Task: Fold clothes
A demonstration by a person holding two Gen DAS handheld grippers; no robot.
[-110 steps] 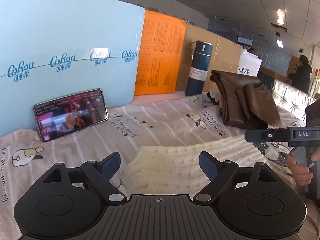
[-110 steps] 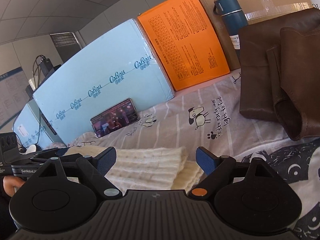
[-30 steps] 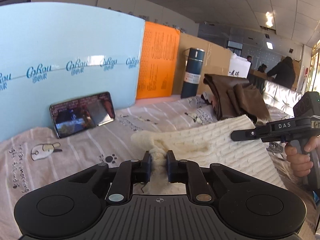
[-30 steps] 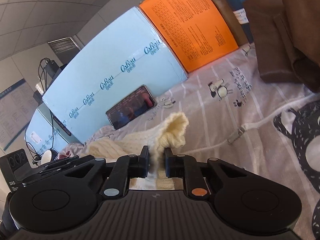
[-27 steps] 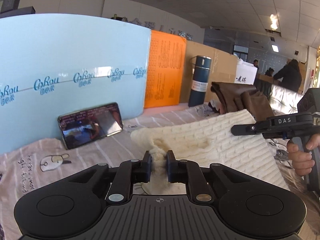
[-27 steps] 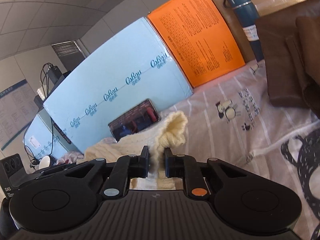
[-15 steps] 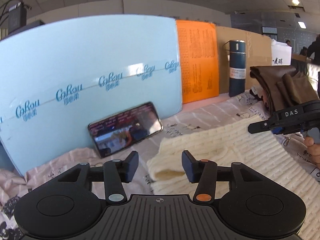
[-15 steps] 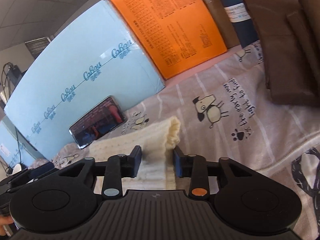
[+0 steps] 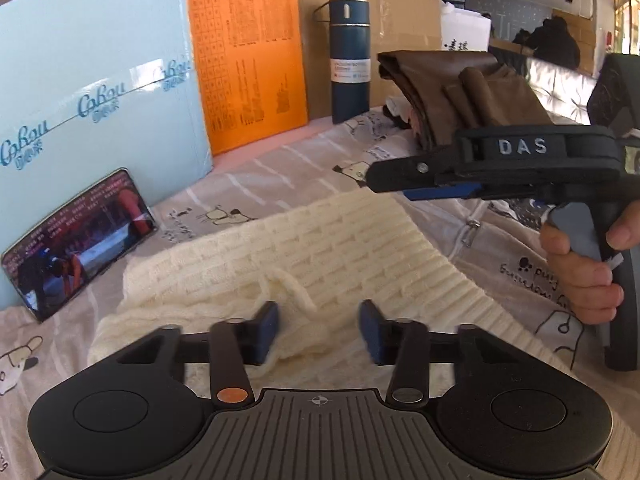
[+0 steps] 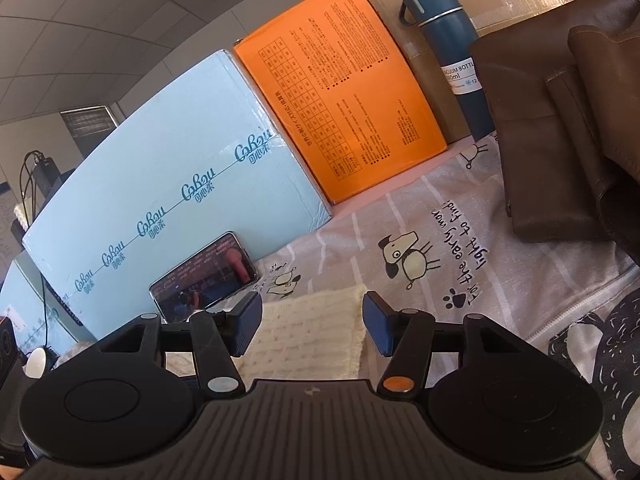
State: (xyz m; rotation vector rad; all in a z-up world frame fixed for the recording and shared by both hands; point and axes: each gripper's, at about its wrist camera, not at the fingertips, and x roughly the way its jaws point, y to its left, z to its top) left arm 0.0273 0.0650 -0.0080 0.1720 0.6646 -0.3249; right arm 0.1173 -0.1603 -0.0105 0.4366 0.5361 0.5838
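cream knit sweater (image 9: 332, 248) lies doubled over on the printed bedsheet (image 9: 280, 172) near the phone (image 9: 76, 240), both left gripper (image 9: 319, 330) and right gripper (image 10: 312, 320) spread wide and empty just above its edge, likely freed so the fold rests flat.
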